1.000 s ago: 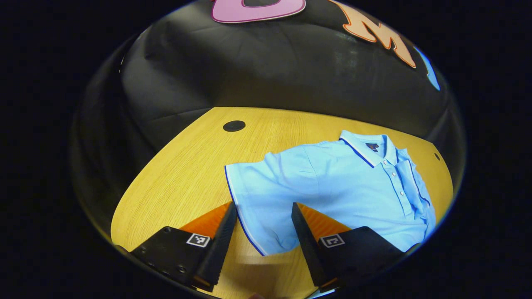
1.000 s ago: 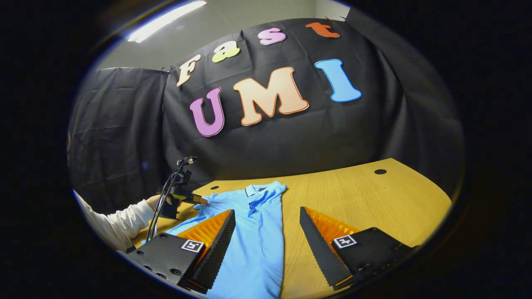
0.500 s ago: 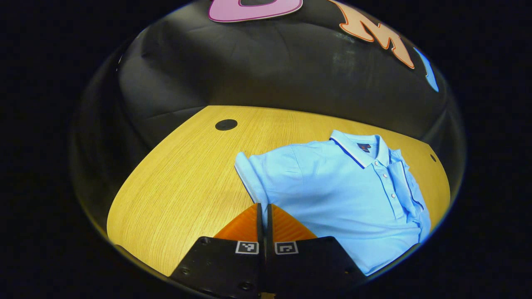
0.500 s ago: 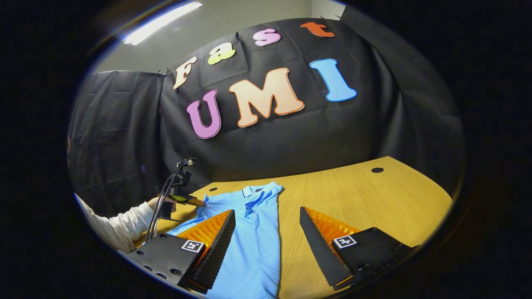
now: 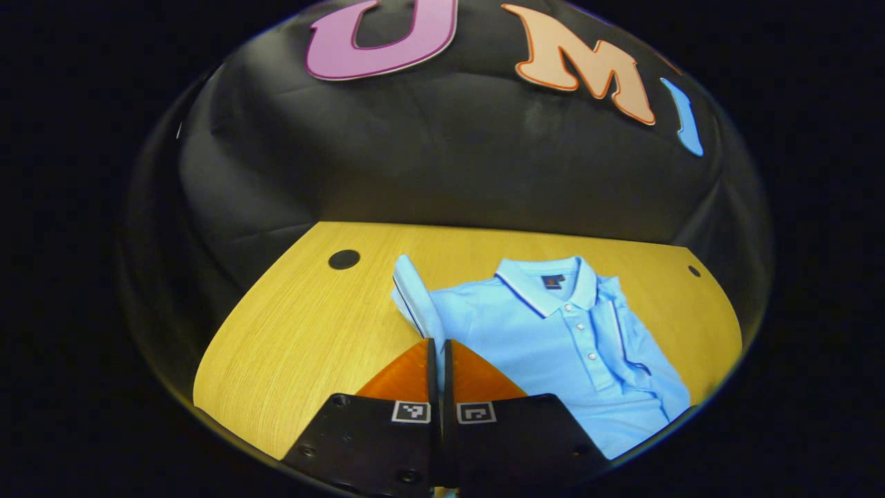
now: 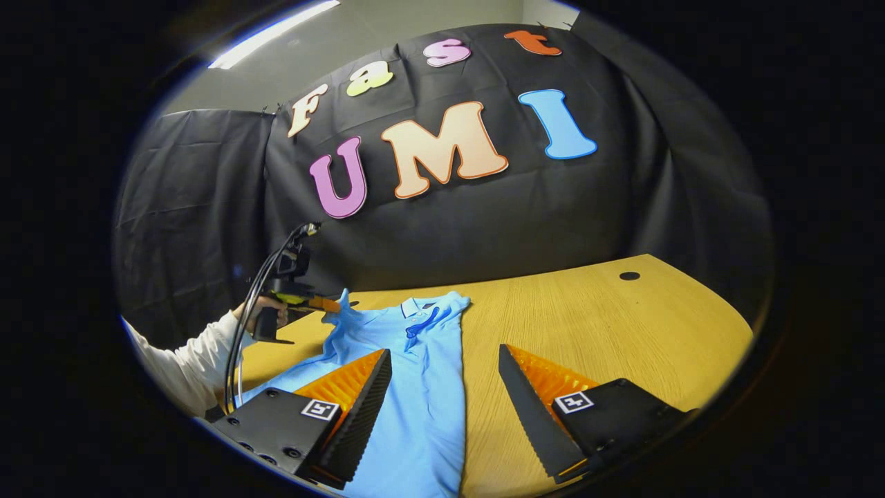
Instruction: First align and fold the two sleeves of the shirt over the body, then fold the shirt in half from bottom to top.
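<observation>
- My left gripper (image 5: 436, 356) is clamped on the polo shirt's left sleeve (image 5: 417, 297), raised off the wooden table (image 5: 304, 332).
- The other sleeve (image 5: 632, 335) already lies across the body (bottom-to-top fold remains).
- My right gripper (image 6: 442, 387) hangs apart, holding nothing, above the polo shirt (image 6: 422, 387).

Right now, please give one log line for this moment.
left gripper: shut on sleeve, lifted | right gripper: open over shirt | other sleeve: folded
</observation>
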Demonstrator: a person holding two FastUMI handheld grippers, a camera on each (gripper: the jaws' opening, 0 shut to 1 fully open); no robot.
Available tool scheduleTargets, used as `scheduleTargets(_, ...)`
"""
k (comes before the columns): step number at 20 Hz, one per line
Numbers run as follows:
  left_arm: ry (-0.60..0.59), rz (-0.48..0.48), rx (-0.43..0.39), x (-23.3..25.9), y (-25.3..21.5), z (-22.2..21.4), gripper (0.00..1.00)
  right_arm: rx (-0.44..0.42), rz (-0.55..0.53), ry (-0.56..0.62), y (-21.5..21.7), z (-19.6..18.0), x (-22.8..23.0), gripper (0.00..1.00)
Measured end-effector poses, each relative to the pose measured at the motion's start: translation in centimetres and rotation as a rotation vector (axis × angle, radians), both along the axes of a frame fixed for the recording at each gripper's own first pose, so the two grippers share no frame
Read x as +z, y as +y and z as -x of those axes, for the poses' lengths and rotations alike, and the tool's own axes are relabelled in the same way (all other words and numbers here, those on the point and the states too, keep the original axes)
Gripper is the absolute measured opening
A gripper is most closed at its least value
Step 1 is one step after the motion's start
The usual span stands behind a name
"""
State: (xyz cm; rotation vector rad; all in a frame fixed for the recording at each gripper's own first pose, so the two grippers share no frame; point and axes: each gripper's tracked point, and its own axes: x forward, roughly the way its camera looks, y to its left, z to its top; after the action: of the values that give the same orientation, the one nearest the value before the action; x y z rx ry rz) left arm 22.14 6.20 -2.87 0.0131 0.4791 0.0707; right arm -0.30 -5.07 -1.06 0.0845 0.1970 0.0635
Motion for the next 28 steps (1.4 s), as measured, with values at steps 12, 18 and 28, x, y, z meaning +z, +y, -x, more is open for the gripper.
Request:
scheduleTargets(12,0.109,-0.105,-0.287,-5.8,-14.8,-0.4,0.00,0.024,-0.003,0.034,0.7,-0.4,-1.5,0.97)
scheduleTargets(18,0.104,-0.056,-0.280,-6.0,-15.3,0.4,0.31,0.026,-0.013,0.047,0.7,-0.5,-2.1,0.97)
scheduleTargets(28,-0.057,-0.077,-0.186,0.6,-7.3,14.9,0.95,-0.015,0.043,0.087,1.4,4.4,-3.5,0.98)
